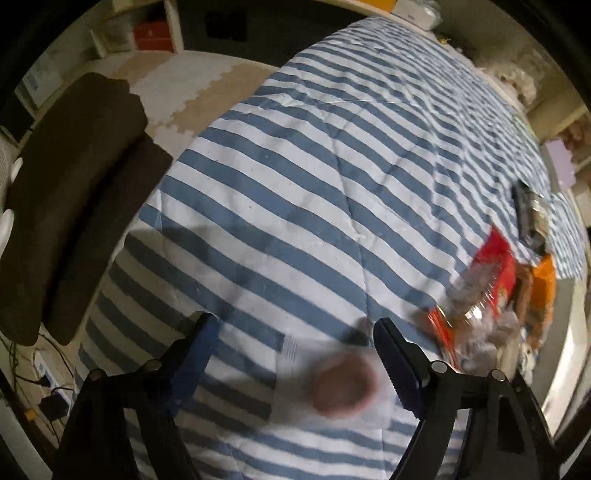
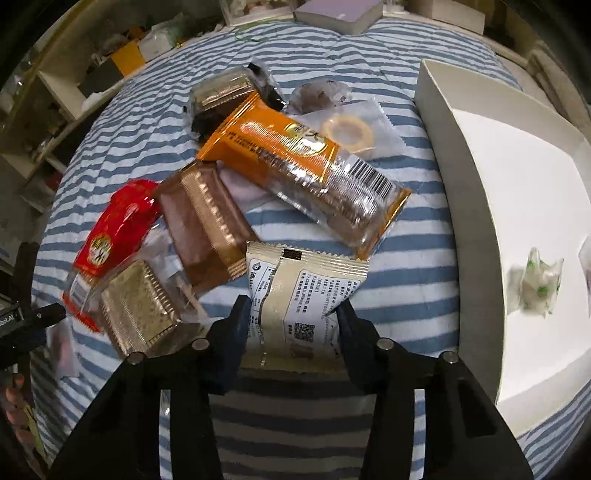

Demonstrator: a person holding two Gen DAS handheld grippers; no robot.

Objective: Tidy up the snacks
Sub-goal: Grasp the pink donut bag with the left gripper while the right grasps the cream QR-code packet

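Note:
In the right wrist view my right gripper [image 2: 291,310] has its jaws around a cream snack packet [image 2: 303,295] with a QR code, lying on the striped blanket [image 2: 417,236]; the fingers press its sides. Beyond it lie a brown packet [image 2: 207,221], an orange packet [image 2: 295,162], a red packet [image 2: 110,229] and a gold tray snack [image 2: 138,310]. A white box [image 2: 517,206] at right holds a small wrapped candy [image 2: 539,291]. In the left wrist view my left gripper [image 1: 291,328] is open above a blurred clear-wrapped round brown snack [image 1: 343,384], not gripping it.
A dark chair [image 1: 74,206] stands left of the bed. Cables and a power strip [image 1: 48,380] lie on the floor. A lavender box [image 2: 340,14] sits at the far edge. Shelves [image 2: 48,92] line the left side. More wrapped snacks [image 2: 328,96] lie behind the pile.

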